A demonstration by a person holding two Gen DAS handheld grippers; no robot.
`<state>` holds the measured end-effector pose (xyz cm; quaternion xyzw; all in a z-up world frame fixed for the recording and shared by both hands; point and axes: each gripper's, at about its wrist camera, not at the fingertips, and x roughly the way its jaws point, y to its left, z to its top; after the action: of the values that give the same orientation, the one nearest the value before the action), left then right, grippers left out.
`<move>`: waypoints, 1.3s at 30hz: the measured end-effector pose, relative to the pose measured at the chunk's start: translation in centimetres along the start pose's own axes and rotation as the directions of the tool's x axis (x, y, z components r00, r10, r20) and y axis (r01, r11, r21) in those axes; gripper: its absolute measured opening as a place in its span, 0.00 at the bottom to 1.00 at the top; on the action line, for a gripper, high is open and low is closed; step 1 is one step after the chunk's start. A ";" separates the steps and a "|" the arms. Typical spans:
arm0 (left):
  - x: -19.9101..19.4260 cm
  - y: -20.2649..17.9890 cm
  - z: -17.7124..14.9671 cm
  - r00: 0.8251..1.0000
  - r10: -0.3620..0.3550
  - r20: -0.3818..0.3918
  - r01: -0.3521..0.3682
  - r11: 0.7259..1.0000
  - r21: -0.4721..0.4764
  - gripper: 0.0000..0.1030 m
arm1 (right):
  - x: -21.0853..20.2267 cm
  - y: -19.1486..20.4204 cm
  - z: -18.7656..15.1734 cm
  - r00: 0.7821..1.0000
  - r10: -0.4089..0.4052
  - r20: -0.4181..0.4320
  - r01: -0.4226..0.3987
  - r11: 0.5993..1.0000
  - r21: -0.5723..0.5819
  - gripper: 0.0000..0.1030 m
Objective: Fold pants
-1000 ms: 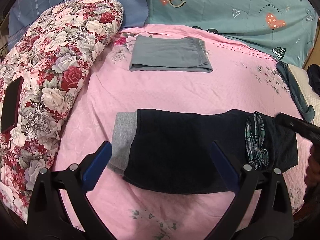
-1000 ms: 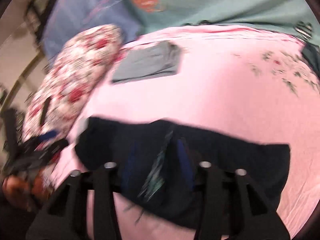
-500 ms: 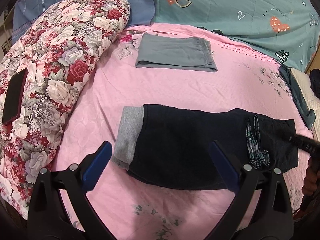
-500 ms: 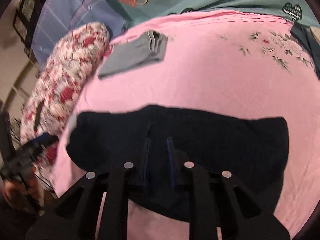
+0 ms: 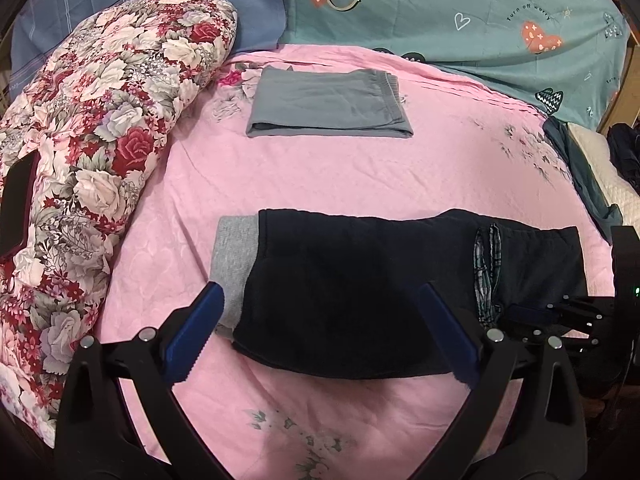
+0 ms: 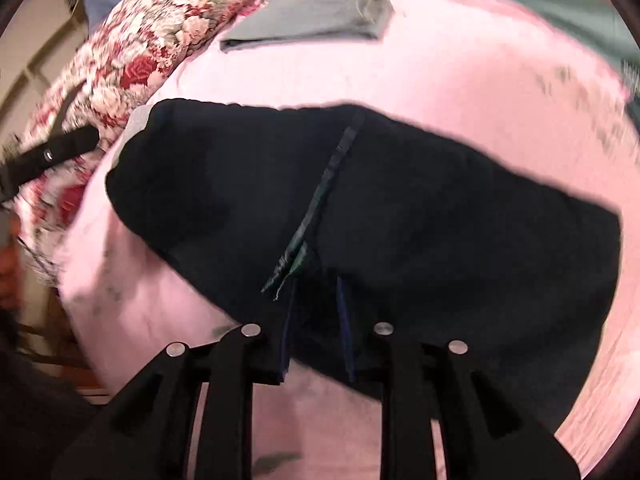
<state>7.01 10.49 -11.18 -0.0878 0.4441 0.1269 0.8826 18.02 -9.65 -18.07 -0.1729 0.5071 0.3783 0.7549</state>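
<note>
Dark navy pants [image 5: 360,280] lie folded lengthwise on the pink bed, with a grey cuff [image 5: 234,256] at the left end and plaid lining [image 5: 486,268] showing near the right end. My left gripper [image 5: 320,336] is open and empty, hovering over the pants' near edge. My right gripper [image 6: 316,320] is nearly closed with the pants' near edge [image 6: 320,344] between its fingers, beside the plaid lining [image 6: 316,208]. It also shows in the left wrist view [image 5: 532,314] at the pants' right end.
Folded grey pants [image 5: 328,104] lie at the back of the pink bedspread [image 5: 360,176]. A floral quilt [image 5: 92,140] with a dark phone [image 5: 18,200] on it lines the left side. Teal and blue pillows [image 5: 460,12] stand behind. Other clothes [image 5: 592,184] lie at the right edge.
My right gripper has closed in on the pants' near edge at the plaid lining and swung its view left. My left gripper has barely moved and stays open.
</note>
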 end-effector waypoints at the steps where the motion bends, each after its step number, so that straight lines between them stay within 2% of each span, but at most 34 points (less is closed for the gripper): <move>1: -0.1 0.1 0.1 1.000 0.000 0.004 0.000 1.000 0.003 0.96 | -0.5 0.5 0.4 1.000 -0.016 -0.001 0.016 1.000 -0.022 0.24; 3: -0.2 0.4 0.1 1.000 0.007 0.013 -0.007 1.000 0.005 0.96 | -1.8 1.5 1.0 1.000 0.006 0.018 -0.005 0.999 -0.054 0.37; 5: -0.1 1.2 0.1 1.000 0.025 0.012 -0.025 1.000 -0.002 0.96 | -2.7 2.5 1.4 0.999 0.022 0.041 -0.018 0.997 -0.078 0.45; 11: -0.1 4.7 -0.2 0.998 0.057 0.004 -0.056 0.996 -0.075 0.96 | -1.9 5.3 2.5 1.000 0.011 0.015 -0.009 0.994 -0.109 0.45; 14: -0.3 6.0 -0.5 0.997 0.078 0.010 -0.077 0.993 -0.088 0.96 | -2.4 5.4 2.6 0.999 -0.020 0.034 0.023 0.996 -0.088 0.45; 18: -0.4 8.0 -1.2 0.996 0.085 0.008 -0.083 0.988 -0.132 0.96 | -3.7 1.9 2.2 0.993 -0.090 0.070 0.083 0.993 0.086 0.45; 20: -0.3 8.7 -1.6 0.996 0.084 0.004 -0.082 0.986 -0.146 0.96 | -2.7 0.1 1.7 0.992 -0.125 0.015 0.121 0.980 0.158 0.45; 21: -0.2 8.8 -1.8 0.996 0.085 0.003 -0.083 0.985 -0.149 0.96 | -1.9 0.0 1.6 0.992 -0.124 -0.023 0.126 0.980 0.156 0.45; 23: -0.1 9.5 -2.1 0.996 0.091 0.000 -0.090 0.984 -0.152 0.96 | -0.7 1.1 1.5 0.993 -0.094 -0.072 0.102 0.989 0.108 0.45; 27: -0.5 10.9 -2.6 0.997 0.082 0.009 -0.079 0.982 -0.173 0.96 | -2.6 5.0 3.0 0.999 -0.005 0.041 0.002 0.998 0.063 0.45; 29: -0.7 11.4 -2.9 0.997 0.070 0.017 -0.066 0.982 -0.175 0.96 | -3.0 7.2 3.8 0.997 -0.002 0.080 0.002 1.000 0.006 0.52; 33: -1.5 12.2 -3.4 0.997 0.071 0.030 -0.066 0.989 -0.134 0.96 | -2.2 12.4 5.0 0.993 -0.017 0.113 0.037 0.984 -0.173 0.53; 39: -3.6 15.2 -4.4 0.997 0.053 0.054 -0.046 0.992 -0.117 0.96 | -0.5 18.1 6.6 0.991 0.030 0.133 0.010 0.957 -0.288 0.55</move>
<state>-2.96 23.24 -11.55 -0.1242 0.4129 0.1768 0.8848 8.59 6.20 -12.56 -0.2523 0.3946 0.4628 0.7527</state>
